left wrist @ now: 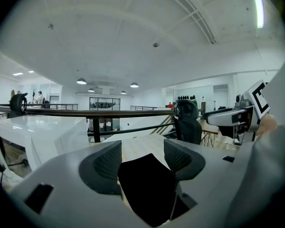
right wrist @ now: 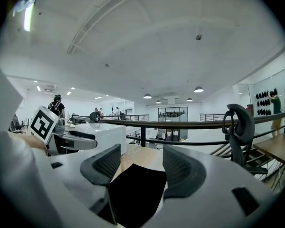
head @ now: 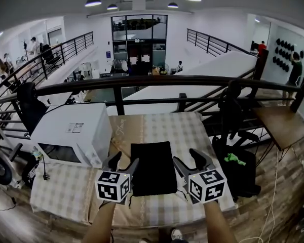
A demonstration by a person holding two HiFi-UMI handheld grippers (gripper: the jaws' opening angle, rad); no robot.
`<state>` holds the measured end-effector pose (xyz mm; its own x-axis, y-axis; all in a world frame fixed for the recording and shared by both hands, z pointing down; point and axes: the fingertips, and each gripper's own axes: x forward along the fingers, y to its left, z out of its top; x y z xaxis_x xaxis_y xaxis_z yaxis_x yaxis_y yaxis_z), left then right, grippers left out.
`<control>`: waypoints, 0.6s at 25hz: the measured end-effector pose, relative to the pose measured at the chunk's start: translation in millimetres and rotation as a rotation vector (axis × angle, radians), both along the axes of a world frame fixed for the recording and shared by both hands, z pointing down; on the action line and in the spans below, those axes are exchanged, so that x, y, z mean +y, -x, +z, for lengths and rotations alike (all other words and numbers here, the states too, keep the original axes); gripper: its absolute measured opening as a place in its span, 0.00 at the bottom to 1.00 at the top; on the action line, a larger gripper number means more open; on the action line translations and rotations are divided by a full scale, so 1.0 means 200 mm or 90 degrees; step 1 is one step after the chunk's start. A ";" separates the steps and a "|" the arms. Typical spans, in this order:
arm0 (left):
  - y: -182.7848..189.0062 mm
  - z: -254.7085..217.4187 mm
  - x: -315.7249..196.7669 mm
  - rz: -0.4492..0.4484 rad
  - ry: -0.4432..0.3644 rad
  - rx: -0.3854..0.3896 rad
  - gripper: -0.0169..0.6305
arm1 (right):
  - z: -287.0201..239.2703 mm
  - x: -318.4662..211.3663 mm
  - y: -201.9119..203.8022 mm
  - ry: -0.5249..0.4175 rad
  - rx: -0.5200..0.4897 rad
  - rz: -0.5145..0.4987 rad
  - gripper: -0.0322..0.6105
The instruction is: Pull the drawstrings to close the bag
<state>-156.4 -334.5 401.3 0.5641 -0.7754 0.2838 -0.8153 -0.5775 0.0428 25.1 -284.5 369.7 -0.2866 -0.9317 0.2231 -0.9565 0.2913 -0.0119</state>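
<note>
The bag (head: 153,167), black and lying flat on the checked tablecloth (head: 192,130), sits between the two tongs and neither one holds it. The left gripper (head: 123,163) hovers at the bag's 8 o'clock corner with its jaws spread wide. In the left gripper view (left wrist: 142,153) only the black cloth, lower down, shows through the gap, touching neither pad. The right gripper (head: 188,160) hovers at the bag's 4 o'clock corner, its jaws equally apart. The right gripper view (right wrist: 141,158) shows the same dark cloth lying below and beyond the gap. Both tongs point toward 12 o'clock. From the bag's near edge, at about 7 o'clock, a thin dark cord (head: 131,202) trails down. It looks like a drawstring, but it is too fine to be sure.

A white microwave (head: 76,133) stands on the table at the bag's 10 o'clock. A dark railing (head: 167,81) runs along the table's far side at 12 o'clock. A black office chair (head: 233,110) stands off the table at 2 o'clock, with a wooden side table (head: 281,125) farther out toward 3 o'clock.
</note>
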 end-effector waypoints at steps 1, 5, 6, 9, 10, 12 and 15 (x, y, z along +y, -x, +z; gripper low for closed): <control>0.00 0.00 0.00 0.003 0.000 0.000 0.46 | 0.00 0.01 0.00 0.001 0.000 0.003 0.48; -0.02 0.00 0.01 0.007 -0.001 -0.002 0.46 | 0.00 0.02 -0.03 0.001 0.003 0.009 0.48; -0.02 0.00 0.00 0.006 -0.002 -0.001 0.46 | 0.00 0.02 -0.03 0.000 0.003 0.007 0.48; -0.04 -0.01 0.00 0.001 -0.004 0.000 0.46 | 0.01 0.01 -0.05 0.001 0.008 0.003 0.48; -0.05 -0.01 -0.01 0.000 -0.005 0.000 0.46 | 0.01 0.01 -0.06 0.001 0.009 0.001 0.48; -0.05 -0.02 -0.01 -0.003 -0.009 0.000 0.46 | 0.02 0.00 -0.07 0.003 0.010 -0.005 0.48; -0.06 0.00 -0.01 -0.007 -0.010 -0.006 0.46 | 0.04 0.00 -0.08 0.012 0.014 -0.018 0.48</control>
<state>-144.6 -335.6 401.5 0.5534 -0.7855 0.2769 -0.8216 -0.5694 0.0266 41.3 -284.2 378.1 -0.3071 -0.9190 0.2472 -0.9482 0.3176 0.0030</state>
